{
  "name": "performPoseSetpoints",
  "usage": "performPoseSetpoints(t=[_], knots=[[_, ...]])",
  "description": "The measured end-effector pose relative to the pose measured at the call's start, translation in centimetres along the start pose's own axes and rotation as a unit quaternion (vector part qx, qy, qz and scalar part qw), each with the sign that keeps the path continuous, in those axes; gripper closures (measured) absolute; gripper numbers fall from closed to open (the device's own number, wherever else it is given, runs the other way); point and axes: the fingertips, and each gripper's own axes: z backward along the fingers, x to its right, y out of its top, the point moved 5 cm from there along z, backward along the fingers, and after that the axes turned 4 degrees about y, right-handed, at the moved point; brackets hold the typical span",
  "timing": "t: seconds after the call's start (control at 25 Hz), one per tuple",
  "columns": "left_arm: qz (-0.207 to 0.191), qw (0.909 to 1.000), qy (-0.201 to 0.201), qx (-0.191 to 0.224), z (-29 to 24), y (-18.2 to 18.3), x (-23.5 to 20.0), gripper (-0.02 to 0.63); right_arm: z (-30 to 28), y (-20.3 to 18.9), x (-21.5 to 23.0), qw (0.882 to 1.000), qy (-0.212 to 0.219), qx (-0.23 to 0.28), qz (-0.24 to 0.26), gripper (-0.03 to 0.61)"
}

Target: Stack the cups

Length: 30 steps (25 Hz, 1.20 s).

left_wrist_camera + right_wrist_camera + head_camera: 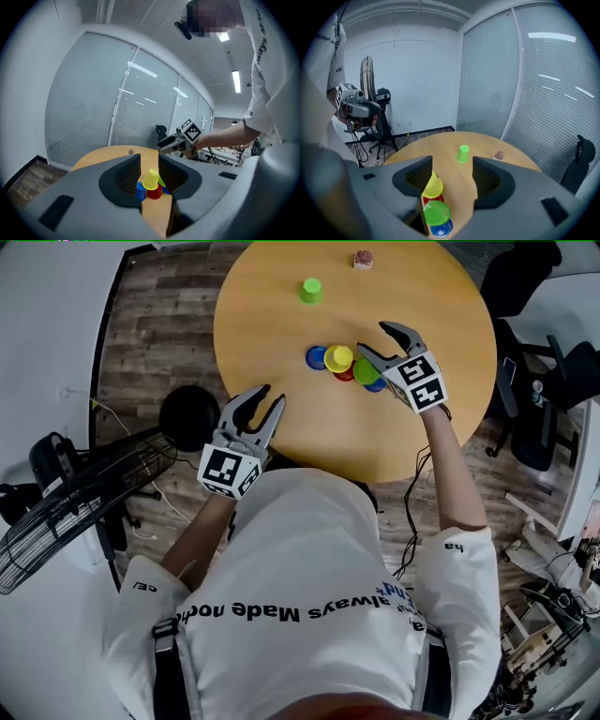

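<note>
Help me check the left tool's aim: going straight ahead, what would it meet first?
Probably the yellow plastic cup perched on the red plastic cup, centred between the left tool's open jaws. Only bare round wooden table shows before it, though depth is unclear.

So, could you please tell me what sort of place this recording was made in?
Probably an office meeting room. There is a round wooden table, glass partition walls with blinds, and a black office chair beside them. Strip lights run along the ceiling.
</note>
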Motion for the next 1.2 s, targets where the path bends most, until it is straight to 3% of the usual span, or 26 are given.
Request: performPoseSetpoints(t=[0.24,0.52,0.8,1.2], knots=[[0.008,0.9998,0.017,-0.002,0.4,-0.3,-0.7,0.48,-2.3,3.4,1.8,1.0,0.011,0.012,0.021,0.302],[0.022,0.9986,0.047,-0.009,1.4,-1.0,-1.8,0.48,-7.2,5.5,3.9,0.998,0.036,-0.008,0.055,0.304],[0.036,0.9964,0.073,-0.024,1.3,-2.0,-2.9,0.482,-13.2,5.6,6.5,0.994,0.053,-0.046,0.08,0.304],[0.061,0.9933,0.083,-0.053,0.1,-3.9,-3.7,0.483,-22.3,3.3,7.0,0.985,0.078,-0.109,0.11,0.304]])
